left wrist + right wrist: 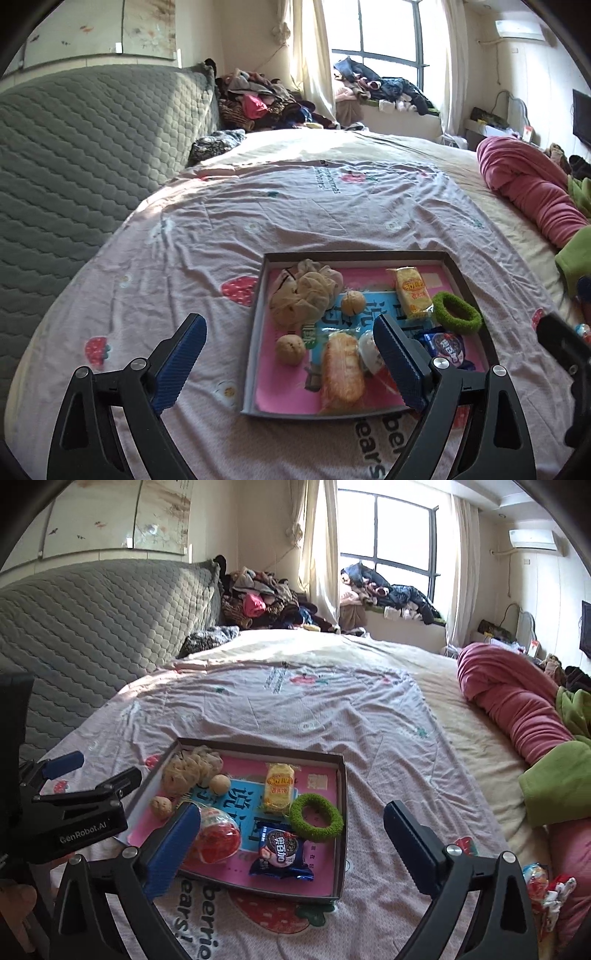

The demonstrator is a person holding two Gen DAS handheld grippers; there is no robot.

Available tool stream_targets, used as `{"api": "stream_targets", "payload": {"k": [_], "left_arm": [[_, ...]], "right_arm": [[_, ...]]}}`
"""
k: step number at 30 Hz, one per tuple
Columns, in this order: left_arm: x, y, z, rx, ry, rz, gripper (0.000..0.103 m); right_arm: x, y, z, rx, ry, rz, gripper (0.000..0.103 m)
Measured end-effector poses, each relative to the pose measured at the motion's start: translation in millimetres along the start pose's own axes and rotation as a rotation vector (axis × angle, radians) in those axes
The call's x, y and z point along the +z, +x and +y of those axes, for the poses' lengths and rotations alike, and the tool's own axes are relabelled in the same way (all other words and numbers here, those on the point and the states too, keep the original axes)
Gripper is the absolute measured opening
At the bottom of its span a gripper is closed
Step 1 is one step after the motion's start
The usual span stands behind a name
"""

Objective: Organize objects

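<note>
Shallow cardboard tray [341, 812] on your wrinkled strawberry-print sheet [332, 716].
Inside: fuzzy green ring [316, 816] by its right wall, crinkly blue packet [282, 853], round walnuts. Your left gripper [290, 354] and right gripper [291, 840] both gape wide, empty.

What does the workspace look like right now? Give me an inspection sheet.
Surface: pink strawberry-print bedsheet, wrinkled.
Job's things: shallow dark-rimmed cardboard tray holds a beige mesh pouf, two walnuts, a yellow wafer packet, a blue biscuit packet, a red-and-white plastic egg, a wrapped bread roll; a green fuzzy ring leans on the tray's right wall.
Clutter: another wrapped toy on the bed, right.
Grippers: left gripper and right gripper, jaws open, empty.
Cables: nothing seen.
Surroundings: grey quilted headboard, clothes piles, rolled pink blanket.
</note>
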State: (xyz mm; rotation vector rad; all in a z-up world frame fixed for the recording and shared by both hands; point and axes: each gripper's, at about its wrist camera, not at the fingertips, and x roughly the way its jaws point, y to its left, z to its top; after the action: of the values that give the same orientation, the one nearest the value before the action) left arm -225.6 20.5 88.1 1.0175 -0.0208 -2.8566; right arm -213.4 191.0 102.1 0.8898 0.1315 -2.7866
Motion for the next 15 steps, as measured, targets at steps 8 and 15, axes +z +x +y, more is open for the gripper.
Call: {"api": "stream_targets", "payload": {"k": [8, 15], "left_arm": [[-5.7, -37.8, 3.0, 0.013, 0.011, -0.029, 0.092], [-10.6, -74.7, 7.8, 0.017, -0.003, -0.057, 0.093]], "right_arm": [[4.6, -37.8, 7.0, 0.002, -0.005, -0.046, 0.102], [3.8, -65.7, 9.5, 0.004, -0.005, -0.061, 0.102]]}}
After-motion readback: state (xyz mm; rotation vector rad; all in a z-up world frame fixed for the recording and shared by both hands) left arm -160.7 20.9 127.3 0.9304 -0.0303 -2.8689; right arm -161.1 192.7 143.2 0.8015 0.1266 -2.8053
